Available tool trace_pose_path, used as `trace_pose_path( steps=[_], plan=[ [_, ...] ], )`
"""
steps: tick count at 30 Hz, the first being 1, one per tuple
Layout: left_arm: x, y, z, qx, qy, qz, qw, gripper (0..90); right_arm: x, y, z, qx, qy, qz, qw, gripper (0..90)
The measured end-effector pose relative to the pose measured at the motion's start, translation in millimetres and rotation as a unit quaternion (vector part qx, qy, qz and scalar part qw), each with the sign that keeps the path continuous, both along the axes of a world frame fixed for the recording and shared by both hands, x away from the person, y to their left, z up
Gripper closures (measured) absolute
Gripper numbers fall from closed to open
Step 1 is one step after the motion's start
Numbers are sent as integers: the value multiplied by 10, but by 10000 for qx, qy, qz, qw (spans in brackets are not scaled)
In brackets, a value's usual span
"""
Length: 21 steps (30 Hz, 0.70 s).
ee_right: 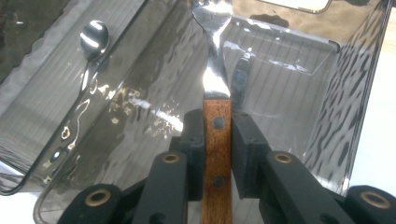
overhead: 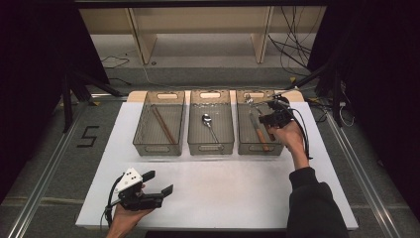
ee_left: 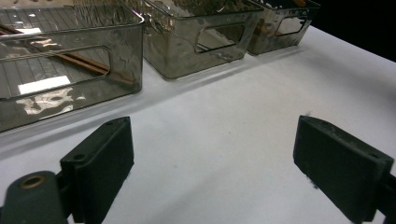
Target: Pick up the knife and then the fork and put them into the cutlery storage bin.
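a: right gripper (ee_right: 217, 140) has its jaws clamped on the wooden handle of a fork (ee_right: 215, 70) — tines pointing away, over the right bin (overhead: 258, 130) at the far right of the tabletop.

b: why hold it by the handle?

a: my guess — the flat wood gives the pads two parallel faces, and the metal end stays free to go into the bin first. a knife with a wooden handle (overhead: 259, 133) already lies in that bin, so the fork seems to be sorted in beside it.

b: other bins?

a: middle bin (overhead: 210, 130) holds a spoon (overhead: 208, 122), left bin (overhead: 159, 130) holds chopsticks (overhead: 163, 124). one kind of utensil per bin, apart from the right one; all three in a row along the far edge.

b: left gripper (overhead: 157, 182)?

a: jaws wide apart, nothing between them, near the front left corner of the tabletop (overhead: 223, 193) — parked, i'd say, out of the way.

b: surface, room?

a: white tabletop, bare in front of the bins. grey floor with loose cables (overhead: 292, 47), pale wooden furniture legs beyond, dark surroundings at both sides.
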<state>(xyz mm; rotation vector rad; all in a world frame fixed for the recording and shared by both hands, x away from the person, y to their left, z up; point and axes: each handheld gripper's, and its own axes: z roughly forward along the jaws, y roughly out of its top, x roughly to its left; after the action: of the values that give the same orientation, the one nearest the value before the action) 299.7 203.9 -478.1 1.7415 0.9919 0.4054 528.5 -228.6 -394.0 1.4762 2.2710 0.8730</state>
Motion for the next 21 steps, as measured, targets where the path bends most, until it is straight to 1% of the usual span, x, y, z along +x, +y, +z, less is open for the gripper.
trace_pose_path(
  steps=[8, 9, 10, 11, 12, 18, 21],
  plan=[
    [0, -2, -1, -5, 4, -1, 10000, 118, 22, 7, -51, -79, 69, 12, 9999, 768],
    [1, -2, 0, -6, 5, -1, 10000, 118, 31, 13, -60, -88, 94, 32, 9999, 763],
    [1, -1, 0, -9, 5, -1, 10000, 118, 36, 19, -65, -87, 136, 42, 9999, 739],
    [1, -1, 0, -9, 6, 0, 10000, 118, 40, 23, -66, -33, 161, 61, 9998, 685],
    [1, 0, 0, -10, 9, 1, 10000, 118, 39, 26, -60, 39, 191, 103, 9998, 675],
    [0, -4, 1, -10, 6, -2, 10000, 118, -3, 58, -2, 112, 128, 269, 9995, 662],
    [1, -3, 1, -8, 11, -5, 10000, 118, -16, 51, 4, 144, 129, 288, 9994, 645]
  ],
)
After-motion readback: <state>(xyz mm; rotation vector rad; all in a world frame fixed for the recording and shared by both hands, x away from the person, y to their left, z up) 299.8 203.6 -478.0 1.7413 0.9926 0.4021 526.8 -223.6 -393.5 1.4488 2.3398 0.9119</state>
